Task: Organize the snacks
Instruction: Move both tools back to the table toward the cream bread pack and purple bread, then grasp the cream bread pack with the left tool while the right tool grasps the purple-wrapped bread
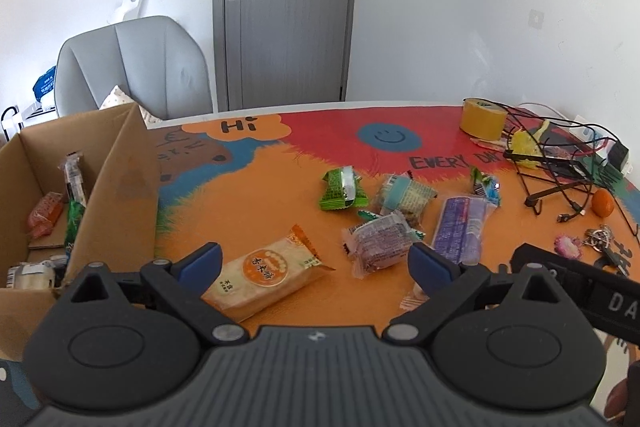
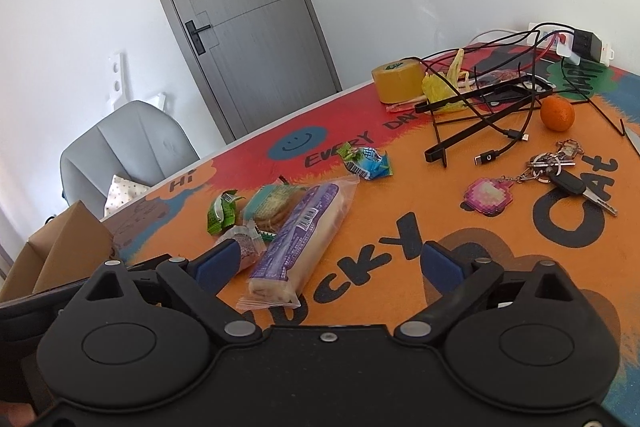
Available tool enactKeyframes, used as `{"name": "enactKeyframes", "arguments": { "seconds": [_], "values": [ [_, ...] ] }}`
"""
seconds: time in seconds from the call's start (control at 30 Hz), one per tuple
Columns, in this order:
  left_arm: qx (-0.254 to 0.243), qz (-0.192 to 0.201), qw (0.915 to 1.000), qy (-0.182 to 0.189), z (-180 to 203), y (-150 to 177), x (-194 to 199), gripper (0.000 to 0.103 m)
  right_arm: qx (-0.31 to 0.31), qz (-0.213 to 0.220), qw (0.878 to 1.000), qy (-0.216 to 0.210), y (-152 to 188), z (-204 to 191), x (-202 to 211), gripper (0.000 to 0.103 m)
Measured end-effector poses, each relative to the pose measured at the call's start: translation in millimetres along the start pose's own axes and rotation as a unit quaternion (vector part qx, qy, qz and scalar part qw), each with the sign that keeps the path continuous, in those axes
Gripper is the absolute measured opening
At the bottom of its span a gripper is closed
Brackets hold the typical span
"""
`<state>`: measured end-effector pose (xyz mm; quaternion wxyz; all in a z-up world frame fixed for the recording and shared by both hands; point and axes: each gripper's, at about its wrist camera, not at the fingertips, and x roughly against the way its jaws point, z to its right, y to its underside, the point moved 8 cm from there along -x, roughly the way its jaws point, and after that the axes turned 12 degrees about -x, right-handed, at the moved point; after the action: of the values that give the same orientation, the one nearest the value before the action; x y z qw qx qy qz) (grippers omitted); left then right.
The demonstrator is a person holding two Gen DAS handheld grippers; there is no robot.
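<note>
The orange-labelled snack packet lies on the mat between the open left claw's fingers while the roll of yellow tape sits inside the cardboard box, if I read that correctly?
Not quite. The orange-labelled snack packet does lie between the open left claw's fingers, but the roll of yellow tape stands on the mat at the table's far side, not in the cardboard box. The left wrist view shows this.

Seven loose snack packets, one cardboard box, one orange.
</note>
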<state>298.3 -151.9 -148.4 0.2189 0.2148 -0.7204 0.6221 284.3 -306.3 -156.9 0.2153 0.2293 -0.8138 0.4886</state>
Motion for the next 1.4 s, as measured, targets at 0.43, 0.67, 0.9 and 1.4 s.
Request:
{"name": "enactKeyframes", "arguments": {
  "seconds": [0.43,0.67,0.9,1.4],
  "values": [
    [0.03,-0.033,0.9985,-0.032,-32.9,13.8,-29.1,0.098,0.013,-0.019,1.0,0.002,4.3,-13.3,-23.9,0.096],
    [0.085,-0.051,0.9928,-0.067,-44.0,13.0,-36.0,0.1,0.02,-0.027,0.999,-0.002,8.6,-22.6,-33.2,0.096],
    [0.09,-0.064,0.9902,-0.085,-38.2,15.6,-47.2,0.1,0.022,-0.031,0.999,-0.005,7.1,-27.9,-39.6,0.095],
    [0.077,-0.07,0.9893,-0.103,-35.5,27.2,-46.2,0.1,0.031,-0.053,0.998,0.021,18.6,-29.8,-69.4,0.058]
  ]
}}
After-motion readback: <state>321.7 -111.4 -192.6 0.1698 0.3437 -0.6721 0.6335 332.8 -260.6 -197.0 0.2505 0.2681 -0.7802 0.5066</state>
